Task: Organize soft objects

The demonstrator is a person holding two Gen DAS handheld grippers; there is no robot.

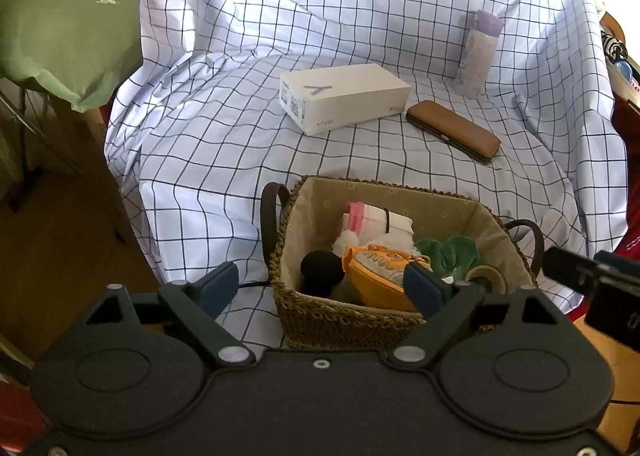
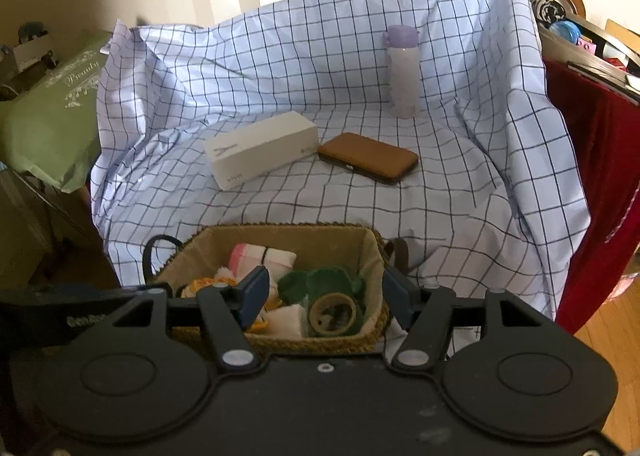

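Both the left gripper (image 1: 324, 288) and right gripper (image 2: 324, 296) hang wide apart, holding nothing. The soft stuff sits piled in the woven basket (image 1: 320, 320) at the checked sheet's (image 1: 224, 159) near edge, white box (image 1: 344, 95) and brown case (image 1: 452, 131) mid-sheet.

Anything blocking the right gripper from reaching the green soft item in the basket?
Nothing visible does. The right gripper is open above the basket; the green soft item lies uncovered, with a tape roll beside it on the near side.

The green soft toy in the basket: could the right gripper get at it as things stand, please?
Probably yes. The right gripper is open just above the basket, and the green soft toy lies uncovered between its fingers, with only a tape roll beside it.
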